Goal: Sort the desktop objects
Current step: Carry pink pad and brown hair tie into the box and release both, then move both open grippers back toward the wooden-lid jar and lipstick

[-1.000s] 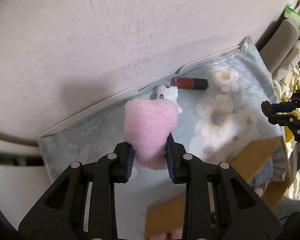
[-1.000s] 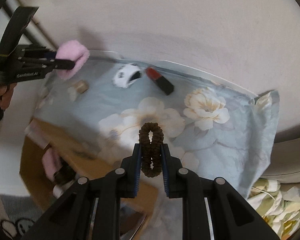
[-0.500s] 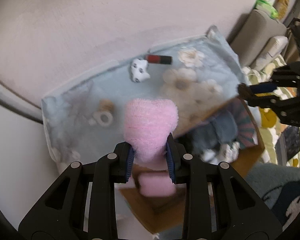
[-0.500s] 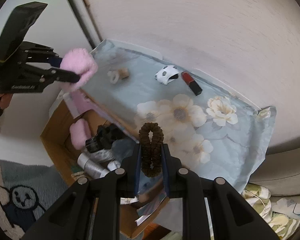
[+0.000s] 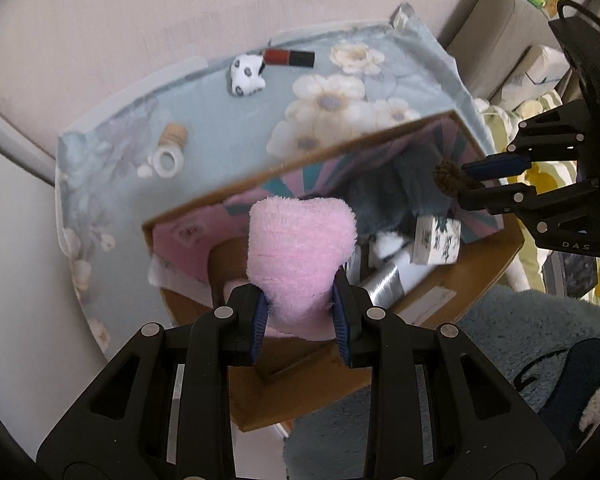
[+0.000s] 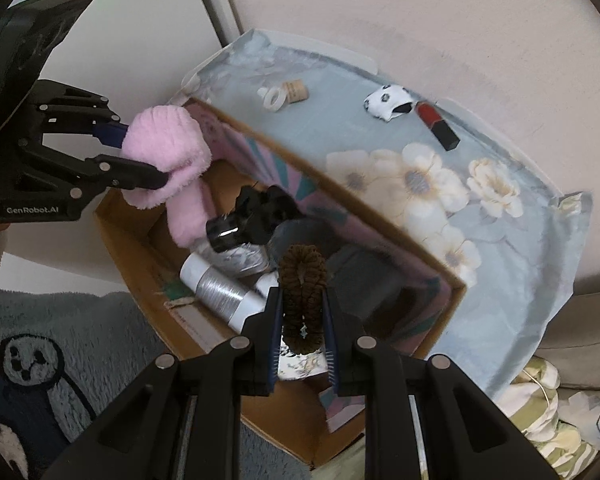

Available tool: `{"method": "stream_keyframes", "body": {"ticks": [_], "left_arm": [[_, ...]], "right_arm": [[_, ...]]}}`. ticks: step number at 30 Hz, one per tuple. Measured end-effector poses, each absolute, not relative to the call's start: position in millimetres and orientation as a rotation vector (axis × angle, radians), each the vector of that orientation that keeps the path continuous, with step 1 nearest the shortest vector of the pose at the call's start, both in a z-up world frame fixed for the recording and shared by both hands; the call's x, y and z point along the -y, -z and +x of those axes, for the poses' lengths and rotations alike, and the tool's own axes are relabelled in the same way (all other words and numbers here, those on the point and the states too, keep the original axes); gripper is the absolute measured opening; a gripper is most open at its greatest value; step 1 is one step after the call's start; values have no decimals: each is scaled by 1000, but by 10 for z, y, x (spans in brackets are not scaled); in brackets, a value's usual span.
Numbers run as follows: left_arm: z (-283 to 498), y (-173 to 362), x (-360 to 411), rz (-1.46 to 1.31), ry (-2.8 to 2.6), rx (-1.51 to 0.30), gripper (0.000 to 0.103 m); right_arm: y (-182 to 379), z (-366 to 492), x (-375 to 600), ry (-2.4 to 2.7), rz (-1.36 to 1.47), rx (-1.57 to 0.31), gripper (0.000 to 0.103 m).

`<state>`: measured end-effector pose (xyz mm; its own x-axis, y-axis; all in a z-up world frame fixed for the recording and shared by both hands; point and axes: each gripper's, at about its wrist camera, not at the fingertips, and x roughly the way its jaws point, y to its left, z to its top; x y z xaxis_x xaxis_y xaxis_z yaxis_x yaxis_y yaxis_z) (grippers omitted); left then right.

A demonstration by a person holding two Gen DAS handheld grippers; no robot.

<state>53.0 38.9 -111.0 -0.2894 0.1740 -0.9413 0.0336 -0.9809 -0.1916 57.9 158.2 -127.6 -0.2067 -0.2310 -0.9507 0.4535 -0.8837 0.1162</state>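
Observation:
My left gripper (image 5: 300, 312) is shut on a fluffy pink sock (image 5: 300, 248) and holds it above the left end of an open cardboard box (image 5: 472, 276). The sock also shows in the right wrist view (image 6: 164, 152). My right gripper (image 6: 302, 328) is shut on a brown hair tie (image 6: 302, 296) above the box's (image 6: 132, 248) right part. The hair tie also shows in the left wrist view (image 5: 448, 178). On the floral cloth (image 5: 340, 96) lie a spotted white sock (image 5: 246, 74), a red and black lipstick (image 5: 290, 57), a wooden cork (image 5: 175, 138) and a white ring (image 5: 168, 162).
The box holds a second pink sock (image 6: 188, 216), a silver and white bottle (image 6: 220, 292), a black jar (image 6: 226, 232), a small white carton (image 5: 436, 240) and dark cloth. A grey-blue rug (image 6: 80, 320) with a cartoon figure lies under the box. Yellow patterned bedding (image 6: 540, 400) is at the right.
Both grippers have pulled back from the table and now hang over the open box. The pink sock and the hair tie stay gripped. More of the box's inside is in view.

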Motion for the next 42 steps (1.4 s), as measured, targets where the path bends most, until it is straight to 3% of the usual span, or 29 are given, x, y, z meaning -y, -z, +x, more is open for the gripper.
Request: {"method": "stream_keyframes", "body": {"ticks": [7, 15, 17, 18, 20, 21, 22, 25, 33, 39, 40, 42], "left_arm": [[578, 1300, -454, -1856, -2377, 300, 25], [599, 1370, -530, -1876, -2359, 213, 26], [595, 1367, -526, -1872, -2364, 209, 28], [586, 1368, -526, -1877, -2362, 204, 34], [567, 1370, -538, -1894, -2360, 170, 52], [563, 1360, -548, -1897, -2374, 141, 76], [567, 1339, -556, -1891, -2397, 109, 101], [589, 1251, -561, -1838, -2432, 62, 103], [573, 1192, -506, -1833, -2420, 8, 103], [597, 1131, -431, -1825, -2430, 15, 103], [603, 1106, -409, -1821, -2434, 17, 103], [605, 1049, -352, -1812, -2446, 24, 103]], "right_arm": [[1409, 652, -1515, 2109, 1665, -232, 18], [1470, 645, -1547, 2122, 1702, -220, 18], [1493, 643, -1558, 2120, 1712, -208, 18], [1498, 640, -1559, 2119, 1716, -204, 18], [1528, 623, -1550, 2096, 1742, -202, 25], [1549, 615, -1546, 2091, 1756, -209, 35], [1565, 613, -1551, 2095, 1764, -215, 52], [1588, 606, -1590, 2104, 1780, -195, 74], [1654, 600, -1635, 2079, 1794, -173, 102], [1584, 539, -1653, 2096, 1755, -90, 102], [1560, 527, -1653, 2226, 1817, 109, 102], [1502, 502, -1642, 2220, 1798, 123, 102]]}}
